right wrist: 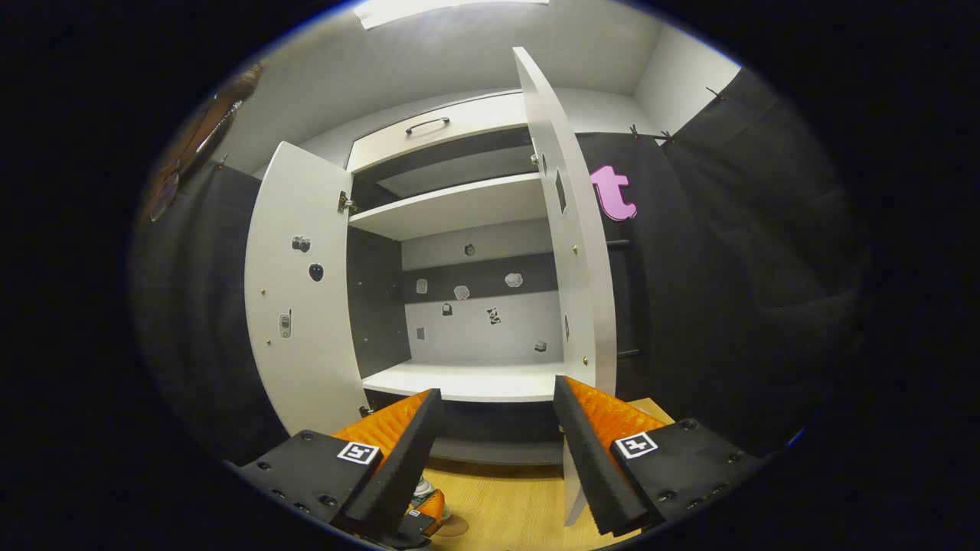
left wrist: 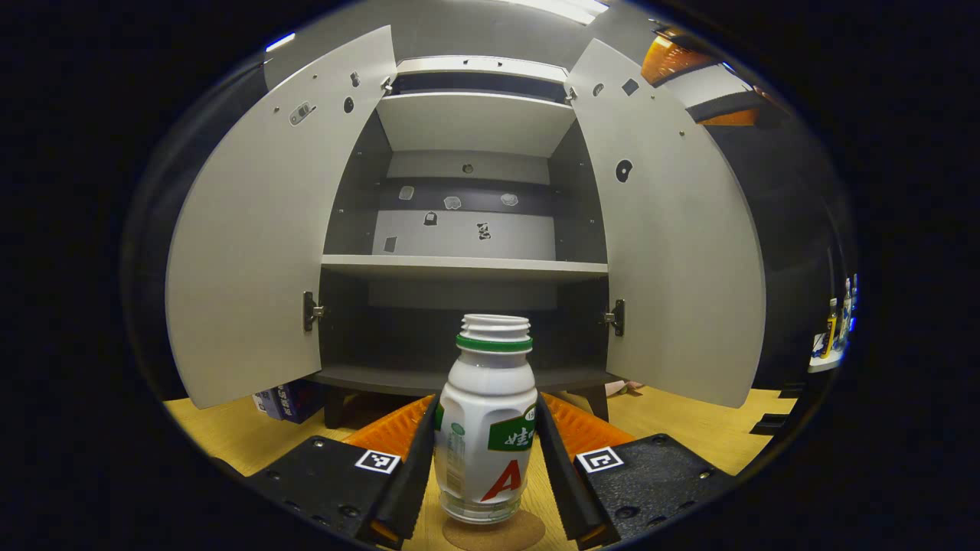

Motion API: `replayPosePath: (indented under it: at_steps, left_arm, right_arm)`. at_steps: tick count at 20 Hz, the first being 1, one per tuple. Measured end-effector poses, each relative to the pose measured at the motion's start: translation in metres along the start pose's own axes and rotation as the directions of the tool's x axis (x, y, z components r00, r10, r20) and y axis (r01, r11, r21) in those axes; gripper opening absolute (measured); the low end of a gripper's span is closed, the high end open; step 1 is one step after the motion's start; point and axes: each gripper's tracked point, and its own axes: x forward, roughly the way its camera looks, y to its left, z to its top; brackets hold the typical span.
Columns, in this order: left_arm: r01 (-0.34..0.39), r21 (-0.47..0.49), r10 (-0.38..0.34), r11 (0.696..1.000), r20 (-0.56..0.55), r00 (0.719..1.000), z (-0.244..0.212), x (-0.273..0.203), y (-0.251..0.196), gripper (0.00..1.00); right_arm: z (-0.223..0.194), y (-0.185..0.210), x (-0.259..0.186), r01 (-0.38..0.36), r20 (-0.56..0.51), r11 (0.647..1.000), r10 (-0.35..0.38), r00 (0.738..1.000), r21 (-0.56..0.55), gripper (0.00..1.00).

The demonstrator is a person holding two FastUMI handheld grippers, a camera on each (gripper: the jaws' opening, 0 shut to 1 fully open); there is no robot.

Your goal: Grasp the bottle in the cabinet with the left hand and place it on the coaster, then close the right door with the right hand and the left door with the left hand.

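A white bottle [left wrist: 487,436] with a green label and no cap stands upright on a round cork coaster [left wrist: 494,533] on the wooden surface. My left gripper [left wrist: 487,398] is shut on the bottle, one finger pressing each side. Behind it the cabinet [left wrist: 467,264] has its left door [left wrist: 253,252] and right door [left wrist: 674,252] swung wide. In the right gripper view, my right gripper [right wrist: 498,386] is open and holds nothing. It faces the cabinet just left of the right door [right wrist: 574,268], seen edge-on. The left door [right wrist: 302,306] stands open. The coaster's edge [right wrist: 453,526] peeks out at the bottom.
The cabinet shelves [left wrist: 463,265] carry only small stickers on the back wall. A blue box [left wrist: 287,398] lies under the left door. A side shelf with small bottles [left wrist: 834,337] is at the far right. A drawer with a handle [right wrist: 429,125] tops the cabinet.
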Motion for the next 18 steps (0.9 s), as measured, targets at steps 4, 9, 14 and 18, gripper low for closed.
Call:
replayPosePath:
  at_steps: [4,9,14,18]
  left_arm:
    - [-0.003,-0.029,0.003,1.000,-0.018,1.000,-0.016,-0.007,-0.011,0.70]
    - [-0.028,-0.027,0.027,0.999,-0.038,0.999,-0.032,-0.006,-0.009,0.70]
    - [-0.027,-0.038,0.025,0.999,-0.062,0.998,-0.044,-0.010,-0.010,0.70]
    - [-0.041,-0.047,0.038,0.998,-0.051,0.998,-0.043,-0.021,-0.005,0.71]
  right_arm:
    - [-0.006,-0.001,0.000,-0.008,-0.028,1.000,0.007,1.000,-0.008,0.95]
    - [-0.005,-0.002,-0.003,-0.011,-0.030,1.000,0.011,0.999,-0.013,0.95]
    - [-0.005,-0.005,-0.004,-0.006,-0.036,1.000,0.005,0.999,-0.021,0.95]
    - [-0.005,-0.001,-0.005,-0.015,-0.038,1.000,0.014,0.999,-0.019,0.95]
